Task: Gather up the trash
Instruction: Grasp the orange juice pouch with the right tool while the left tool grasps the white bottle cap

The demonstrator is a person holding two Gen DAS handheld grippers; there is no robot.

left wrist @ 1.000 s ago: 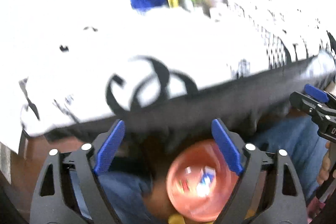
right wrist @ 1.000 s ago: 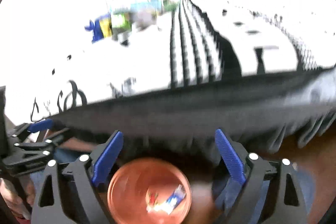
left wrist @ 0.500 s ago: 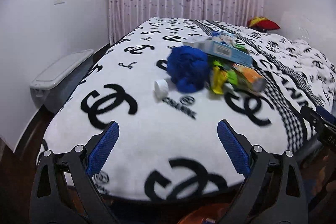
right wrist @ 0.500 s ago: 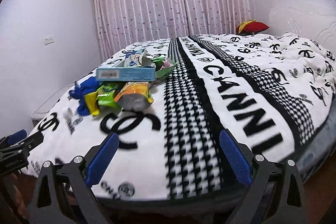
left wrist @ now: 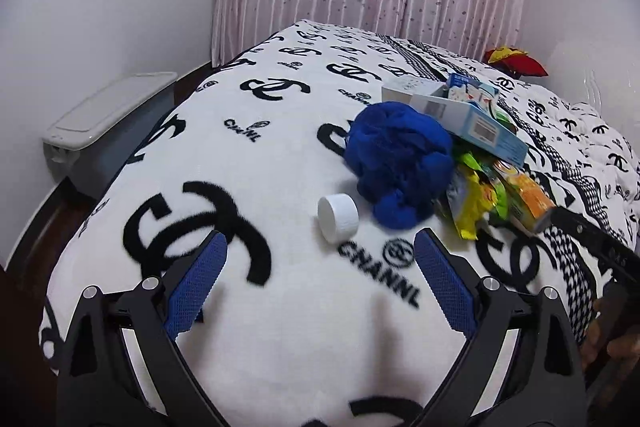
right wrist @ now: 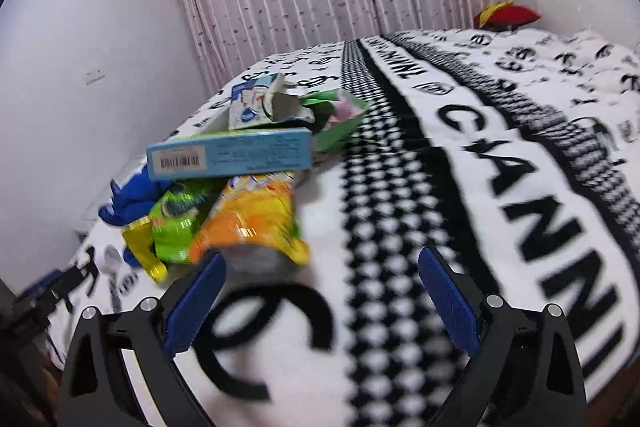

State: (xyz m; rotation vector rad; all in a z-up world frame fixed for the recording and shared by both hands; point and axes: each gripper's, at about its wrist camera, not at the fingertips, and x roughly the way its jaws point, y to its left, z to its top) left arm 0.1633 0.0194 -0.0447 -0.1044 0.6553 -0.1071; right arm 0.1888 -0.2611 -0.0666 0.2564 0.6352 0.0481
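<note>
I'm approaching the trash pile (left wrist: 460,147) on the bed (left wrist: 240,167); both hand-held grippers, left (left wrist: 320,287) and right (right wrist: 322,291), are spread and empty. Next I'd close on the orange wrapper (right wrist: 248,219).

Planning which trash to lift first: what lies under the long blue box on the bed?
The blue box rests on an orange snack packet and green wrappers; whatever lies deeper under the pile is hidden.

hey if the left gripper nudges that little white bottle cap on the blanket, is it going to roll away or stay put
The white cap is round and seems tipped partly onto its side, so a nudge could probably start it rolling. The fuzzy blanket would likely stop it soon. It looks like small hard plastic, probably very light, so it may skid or flip away from the open left gripper rather than seat between its fingers.
</note>
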